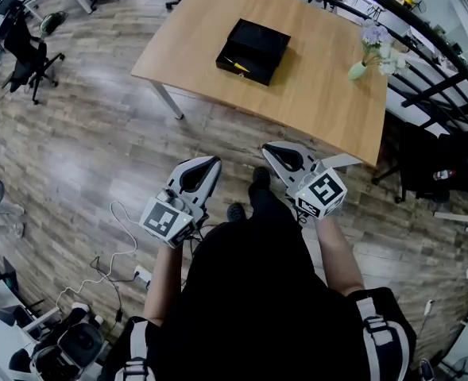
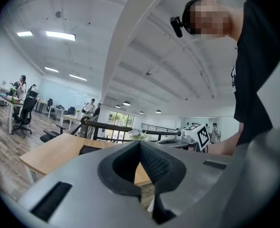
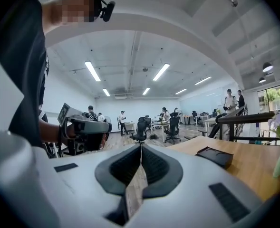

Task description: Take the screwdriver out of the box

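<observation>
- Jaws: together, empty, on left hand-held gripper (image 1: pixel 208 165) and right hand-held gripper (image 1: pixel 270 149)
- Box (image 1: pixel 253 51): well ahead of both
- Screwdriver (image 1: pixel 238 64): probably light, rigid; grasp handle

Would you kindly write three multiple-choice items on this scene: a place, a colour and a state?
1. Where is the black box? A floor; B wooden table; C chair.
2. What colour is the flower vase? A red; B black; C pale green.
3. How do the jaws of the left gripper and right gripper stand? A shut, empty; B wide apart; C gripping a screwdriver.
Answers: B, it rests on the tabletop; C, its body looks pale green; A, each gripper view shows jaws meeting, nothing between.
</observation>
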### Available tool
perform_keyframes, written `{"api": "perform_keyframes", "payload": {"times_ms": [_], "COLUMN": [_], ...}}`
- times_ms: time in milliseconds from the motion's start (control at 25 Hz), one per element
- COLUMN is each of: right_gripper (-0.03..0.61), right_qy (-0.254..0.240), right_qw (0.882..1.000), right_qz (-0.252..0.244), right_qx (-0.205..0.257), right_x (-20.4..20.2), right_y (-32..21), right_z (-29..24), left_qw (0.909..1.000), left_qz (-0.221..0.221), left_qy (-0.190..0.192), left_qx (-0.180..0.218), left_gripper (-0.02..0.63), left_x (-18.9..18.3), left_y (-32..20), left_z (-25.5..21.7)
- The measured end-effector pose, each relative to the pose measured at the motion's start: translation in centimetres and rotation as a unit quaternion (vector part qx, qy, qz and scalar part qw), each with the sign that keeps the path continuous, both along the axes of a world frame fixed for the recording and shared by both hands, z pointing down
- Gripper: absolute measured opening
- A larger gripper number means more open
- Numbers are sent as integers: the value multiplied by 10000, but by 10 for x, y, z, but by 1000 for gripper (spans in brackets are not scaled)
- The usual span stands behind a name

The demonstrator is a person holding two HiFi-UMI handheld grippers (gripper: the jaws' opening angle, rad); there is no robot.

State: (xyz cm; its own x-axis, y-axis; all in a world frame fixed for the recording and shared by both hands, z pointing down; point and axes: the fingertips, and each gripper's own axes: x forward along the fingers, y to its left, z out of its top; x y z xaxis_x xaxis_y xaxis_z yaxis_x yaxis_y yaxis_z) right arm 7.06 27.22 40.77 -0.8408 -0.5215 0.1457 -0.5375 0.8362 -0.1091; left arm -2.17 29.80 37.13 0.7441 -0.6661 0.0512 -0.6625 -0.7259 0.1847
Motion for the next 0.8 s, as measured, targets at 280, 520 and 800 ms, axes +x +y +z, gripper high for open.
{"api": "perform_keyframes", "payload": {"times_ms": [280, 520, 800], "right_gripper": [26, 25, 25], "right_qy": [-503, -452, -219], "right_qw": [9978, 9984, 9990], "right_qz": [-265, -169, -238], "right_qx": [-334, -287, -323], "right_x": [0, 12, 18], "right_y": [-19, -39, -69], "right_z": [-1, 7, 15], "left_qw": [10000, 9999, 9998], "left_qz": [36, 50, -116], "left_qy": [-74, -155, -170], "left_qx": [-36, -55, -72], "left_gripper": [21, 21, 21], "left_x": [14, 24, 27], "left_y": [-23, -45, -72], "left_z": [-1, 2, 4]}}
